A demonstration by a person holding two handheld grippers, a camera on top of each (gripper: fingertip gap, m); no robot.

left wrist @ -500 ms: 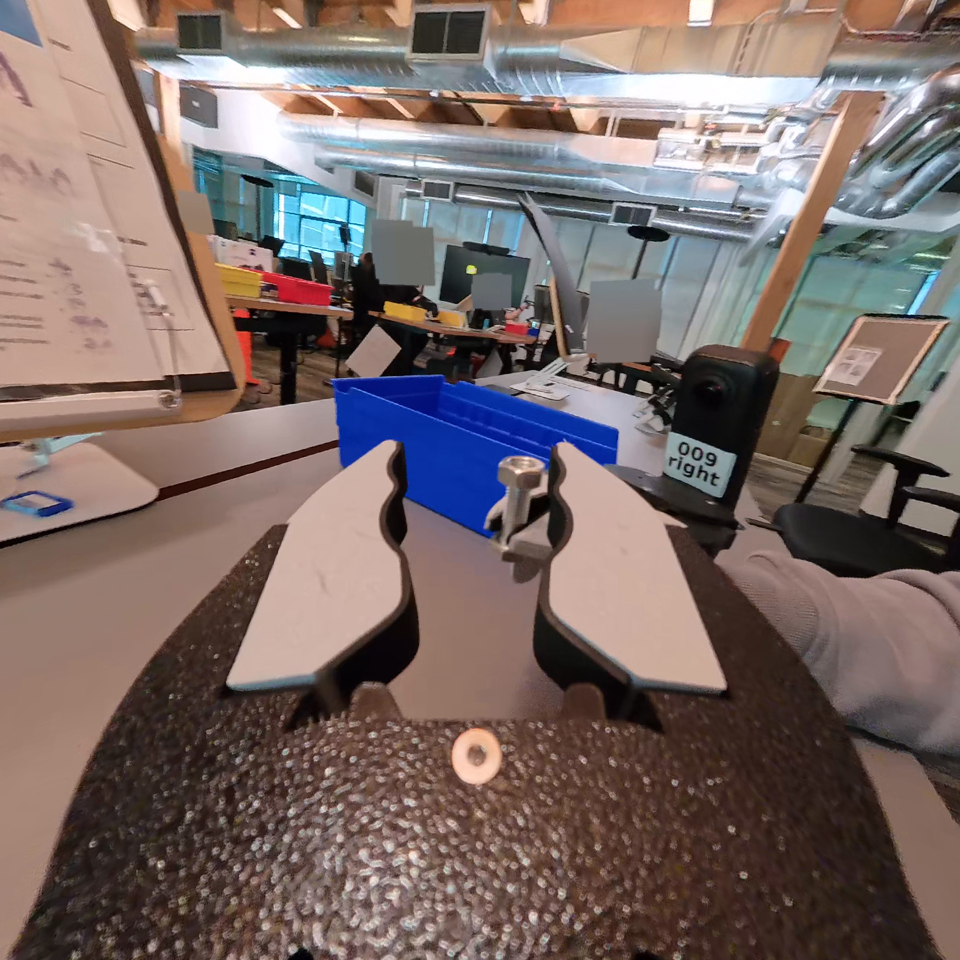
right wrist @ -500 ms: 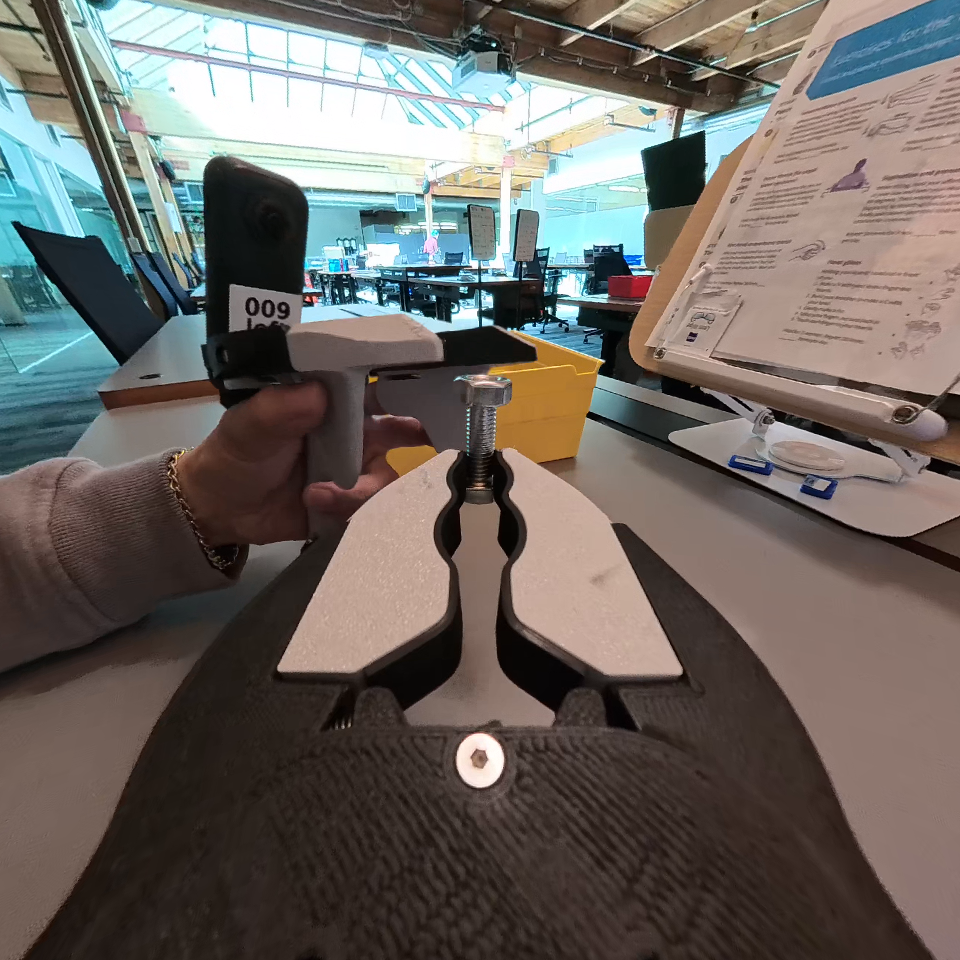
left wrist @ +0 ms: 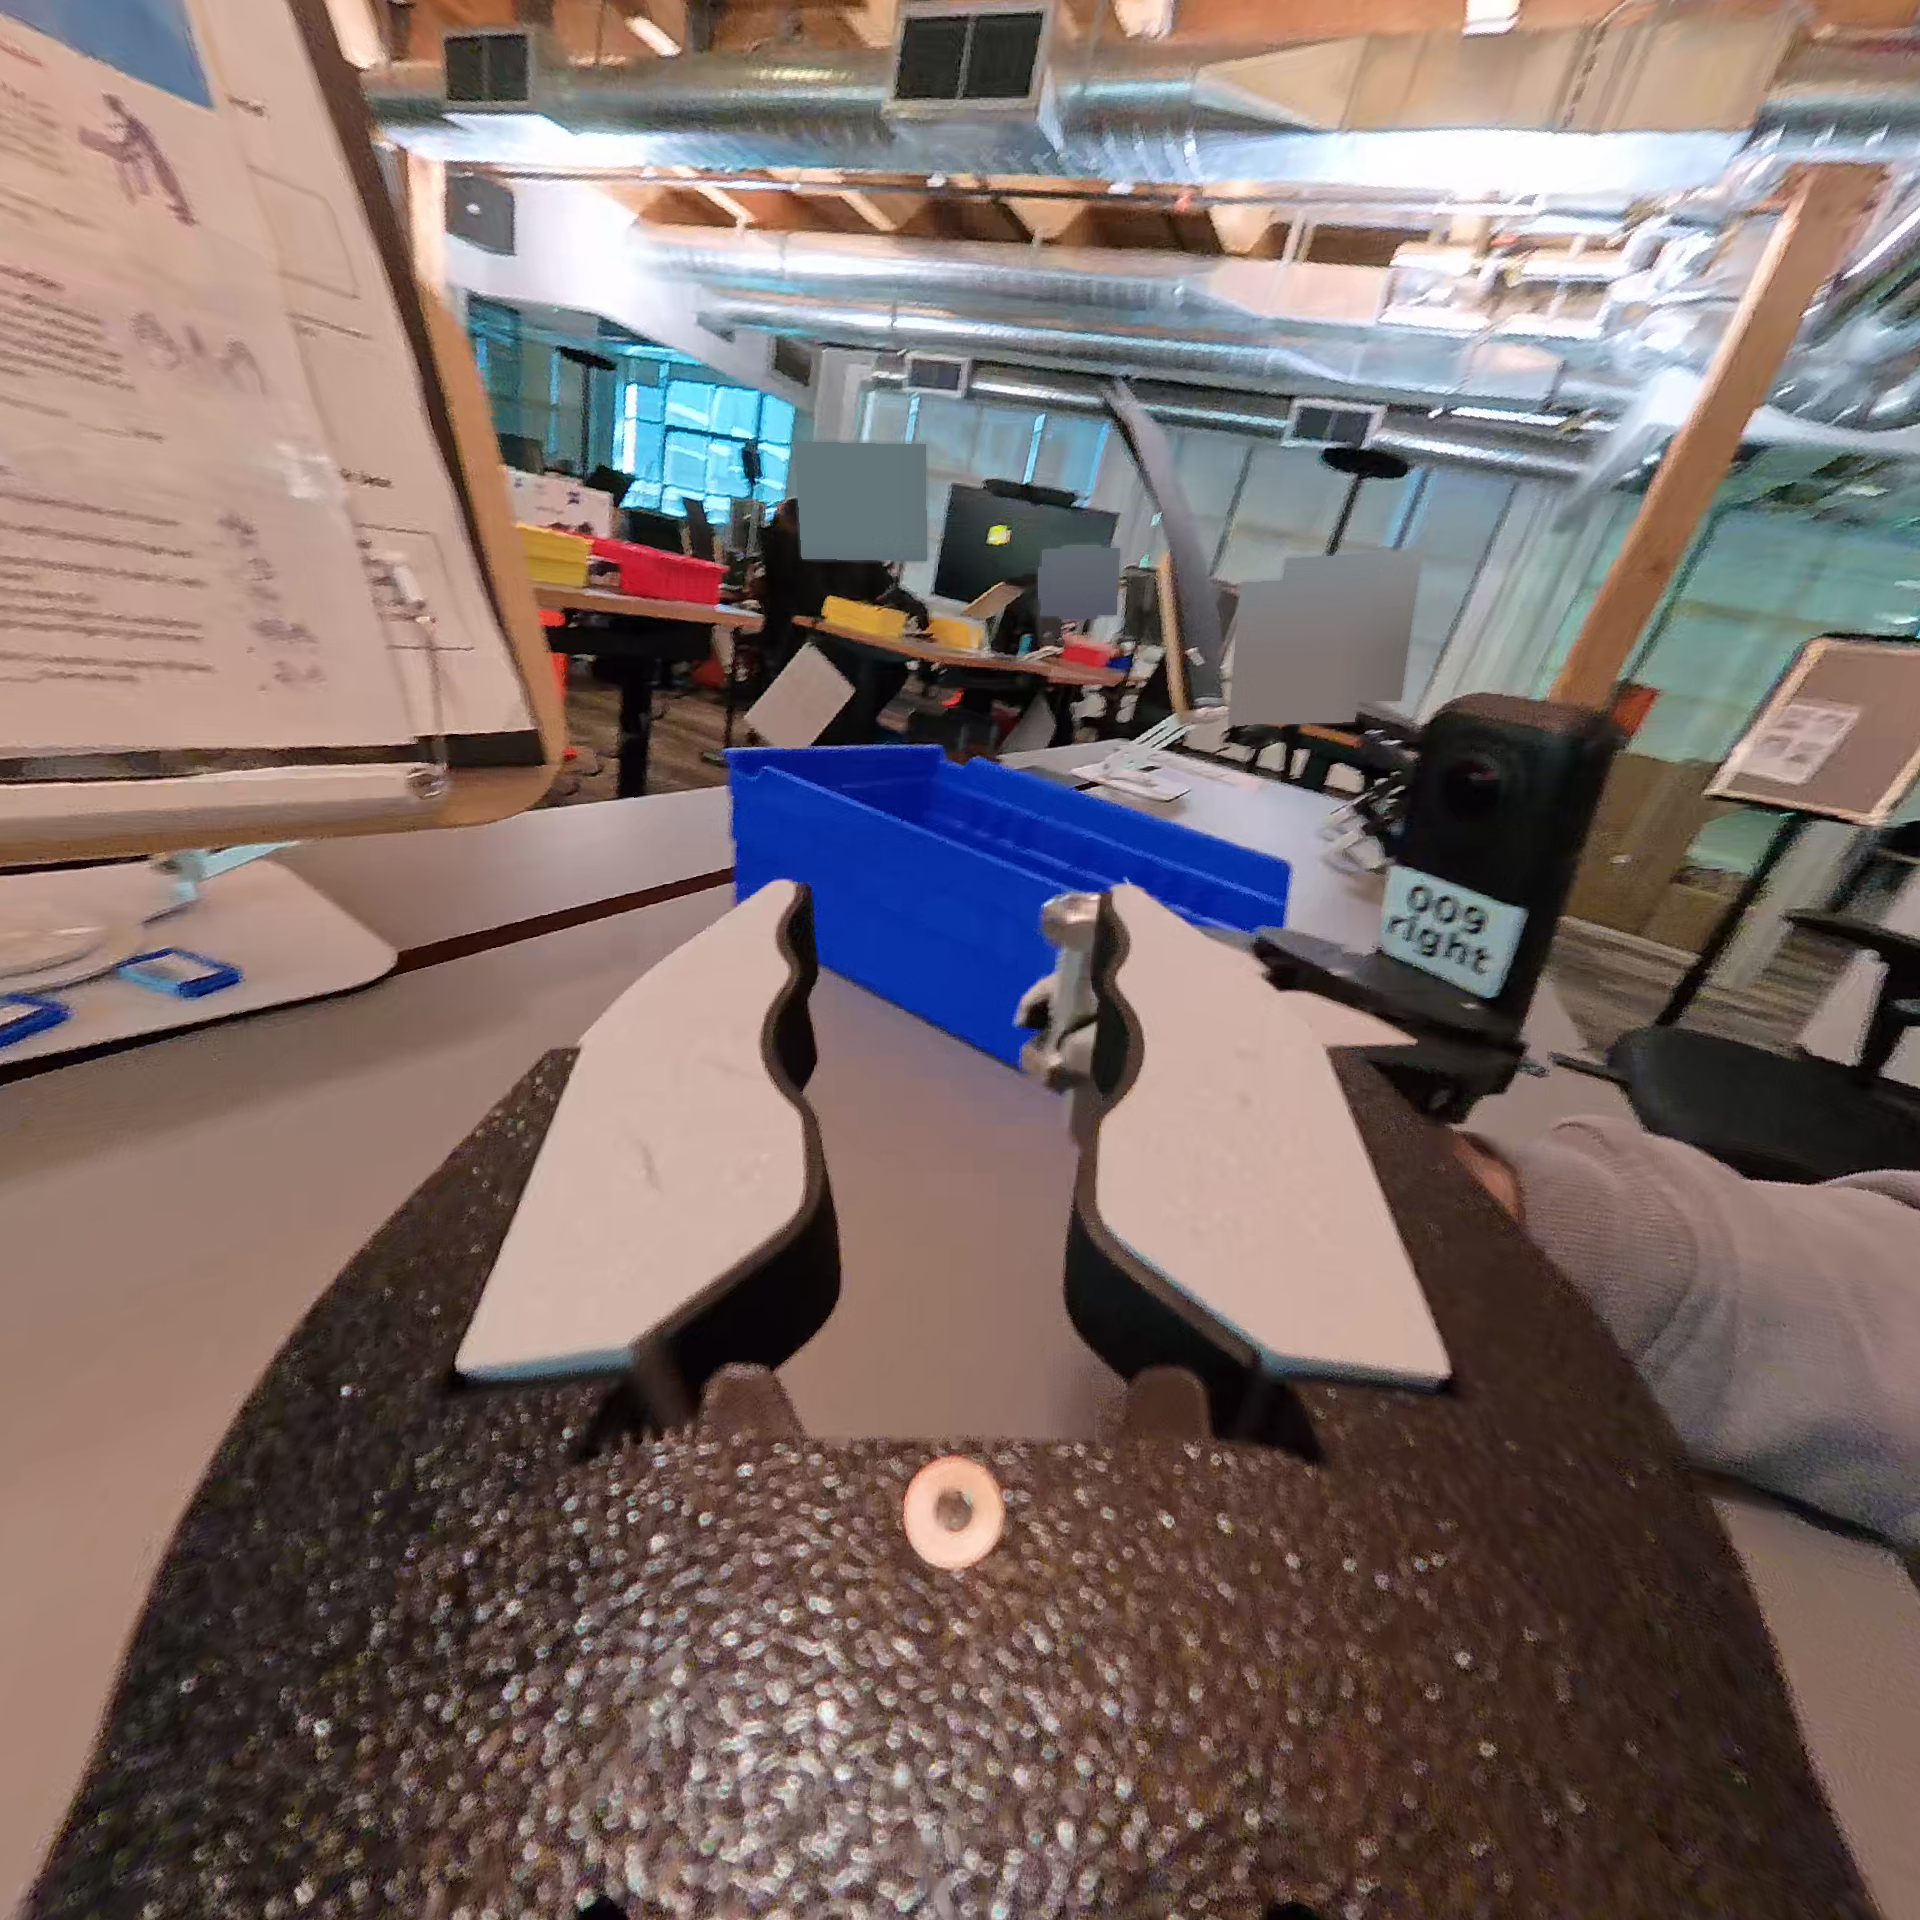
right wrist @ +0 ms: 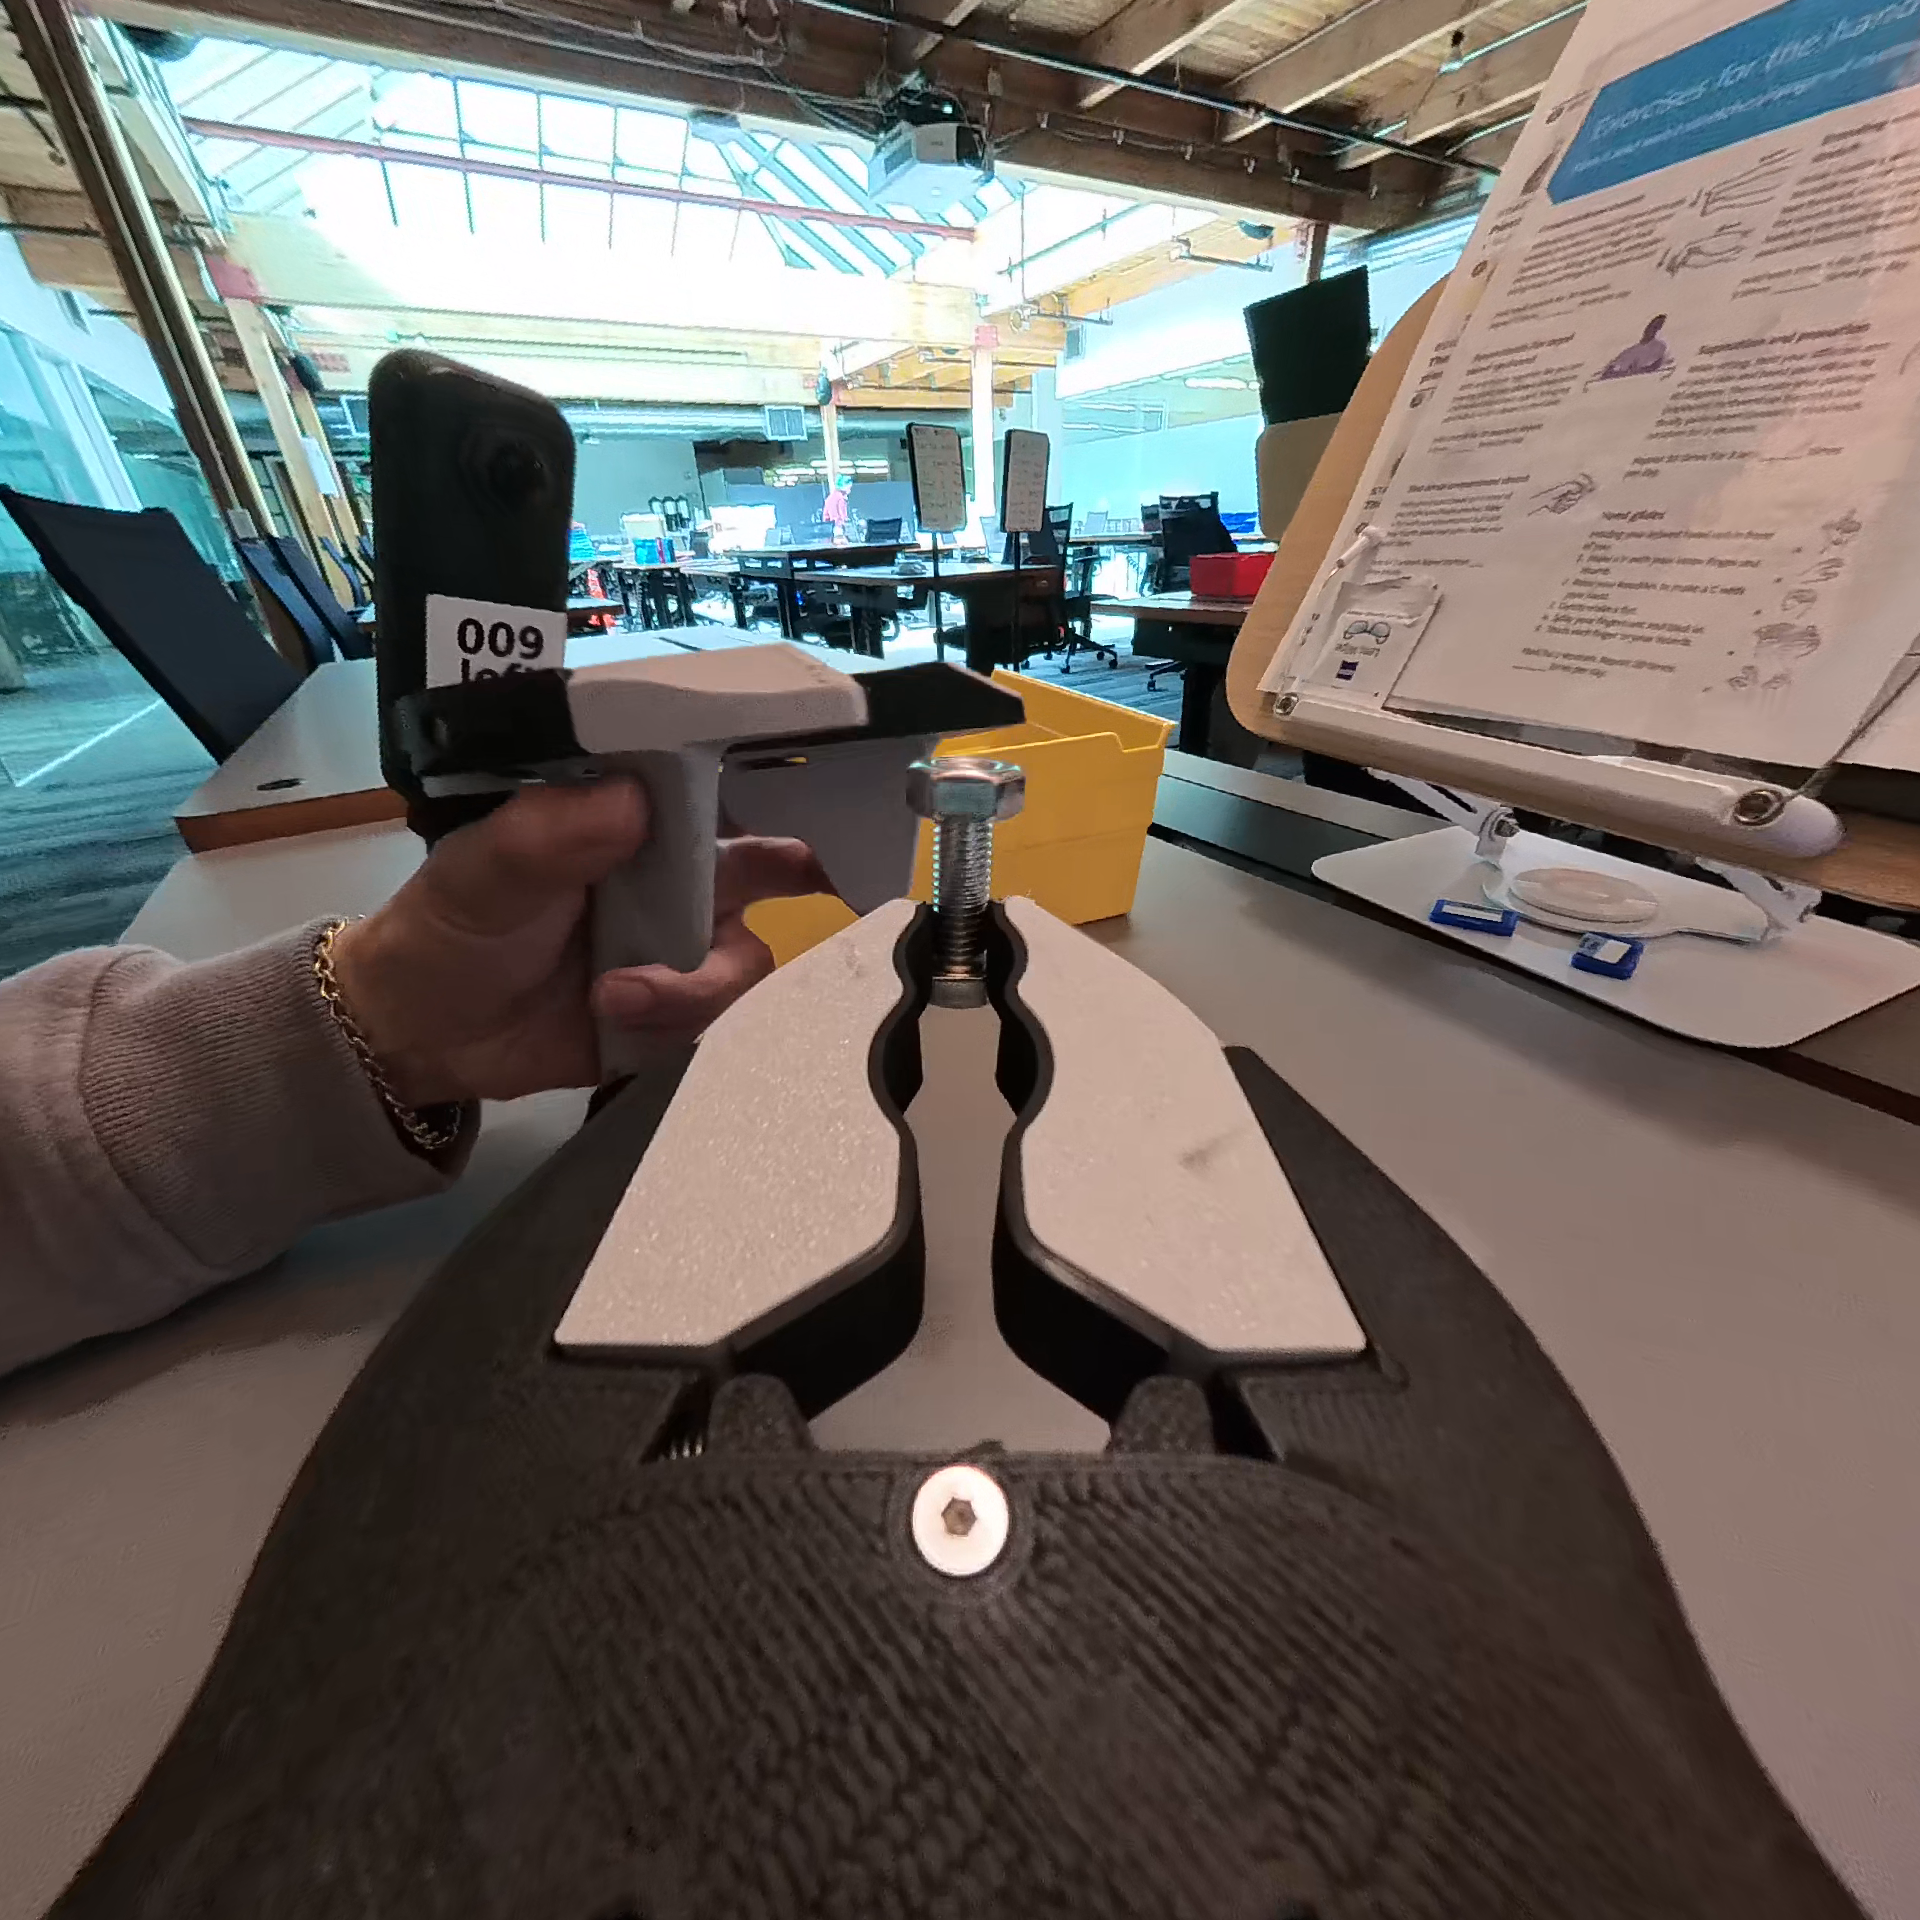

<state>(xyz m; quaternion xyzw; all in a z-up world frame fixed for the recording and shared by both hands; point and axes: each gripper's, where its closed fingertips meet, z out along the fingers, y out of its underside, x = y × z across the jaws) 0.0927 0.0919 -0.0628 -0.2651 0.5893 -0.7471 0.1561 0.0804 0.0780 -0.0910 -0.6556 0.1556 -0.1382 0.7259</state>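
Bolt (right wrist: 964, 873): silver, hex head up, upright, threaded shank clamped between both pads of right gripper (right wrist: 961, 935), jaws clenched on shank, head clear above fingertips. Same bolt (left wrist: 1070, 987) in left wrist view: close against inner edge of one finger of left gripper (left wrist: 951, 966); contact not determinable. Left gripper: jaws released, wide apart, bare desk between, nothing grasped. Left gripper (right wrist: 727, 727) in right wrist view: grey-and-black body, held by hand (right wrist: 520, 935) with chain bracelet, grey sleeve (right wrist: 156, 1122) behind; positioned just beside bolt head, nose over it. Right gripper body (left wrist: 1455, 935) in left wrist view: black camera with label, grey sleeve (left wrist: 1714, 1299) below. Blue bin (left wrist: 935, 883): on desk (left wrist: 260, 1195), beyond left fingertips, open top. Yellow bin (right wrist: 1070, 810): on desk (right wrist: 1558, 1195), behind bolt and left gripper. Document stand (right wrist: 1610, 520): wooden board with printed sheets, on white base (right wrist: 1662, 956) carrying small blue-framed tags, at desk edge. Same stand (left wrist: 208, 468) at upper left of left wrist view. Background: open office, desks, chairs, exposed ducts, skylight.
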